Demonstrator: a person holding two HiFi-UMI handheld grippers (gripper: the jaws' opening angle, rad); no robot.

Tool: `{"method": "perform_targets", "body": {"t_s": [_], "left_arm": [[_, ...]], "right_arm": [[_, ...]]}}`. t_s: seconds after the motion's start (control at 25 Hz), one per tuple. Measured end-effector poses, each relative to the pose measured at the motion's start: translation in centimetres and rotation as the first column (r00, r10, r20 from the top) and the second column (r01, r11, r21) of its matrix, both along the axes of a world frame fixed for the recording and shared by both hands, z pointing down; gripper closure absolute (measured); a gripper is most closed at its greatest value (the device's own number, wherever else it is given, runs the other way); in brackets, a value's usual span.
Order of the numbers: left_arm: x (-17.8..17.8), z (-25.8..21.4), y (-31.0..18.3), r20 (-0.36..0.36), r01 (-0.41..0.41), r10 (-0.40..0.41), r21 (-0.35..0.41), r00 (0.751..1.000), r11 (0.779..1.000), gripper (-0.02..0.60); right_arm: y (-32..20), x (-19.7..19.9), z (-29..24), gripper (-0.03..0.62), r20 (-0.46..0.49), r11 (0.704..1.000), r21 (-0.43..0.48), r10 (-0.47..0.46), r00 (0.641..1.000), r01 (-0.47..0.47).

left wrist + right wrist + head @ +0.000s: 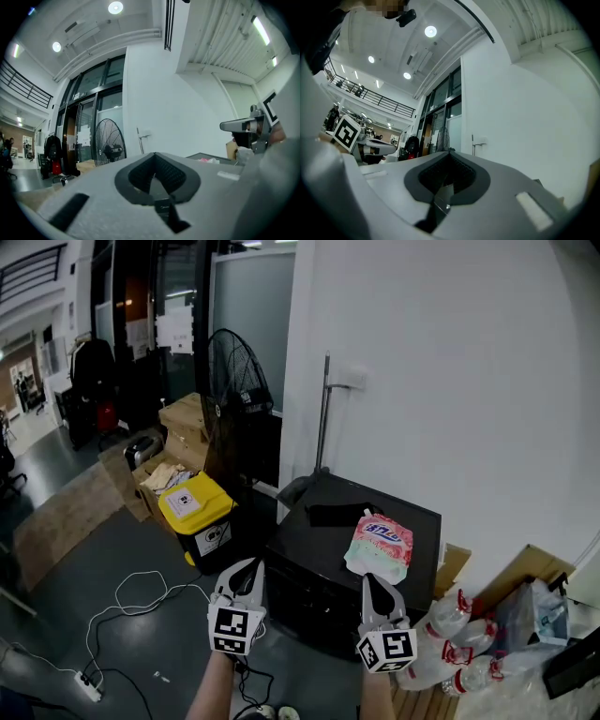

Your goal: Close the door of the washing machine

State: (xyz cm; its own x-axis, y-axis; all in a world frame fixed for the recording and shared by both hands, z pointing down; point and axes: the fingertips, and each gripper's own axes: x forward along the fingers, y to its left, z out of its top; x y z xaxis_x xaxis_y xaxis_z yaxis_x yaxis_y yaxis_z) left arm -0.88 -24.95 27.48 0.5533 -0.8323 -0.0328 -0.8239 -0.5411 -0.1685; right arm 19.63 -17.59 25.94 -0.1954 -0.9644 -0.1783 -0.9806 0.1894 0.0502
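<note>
Washing machine (361, 563): black box on floor against white wall, pink-green pouch (380, 545) on top. Front face dark; door open or shut, can't tell.

Left hand-held gripper (249, 568) and right hand-held gripper (375, 582): side by side, near machine, not touching it, roughly level. Both jaws pressed together, nothing held. Closed tips likely suit pushing door, not grasping. Pose fits approach for push or stand-off with door already shut.
</note>
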Motion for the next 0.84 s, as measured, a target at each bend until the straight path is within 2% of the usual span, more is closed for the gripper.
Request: {"method": "perform_targets", "body": {"t_s": [0.84], "left_arm": [[-1.0,1.3,-0.3,0.012,0.01,-0.01,-0.023,1.0,1.0,0.574]], "right_arm": [[-0.3,-1.1,0.9,0.588,0.0,1.0,-0.021,-0.012,1.0,0.012]]}}
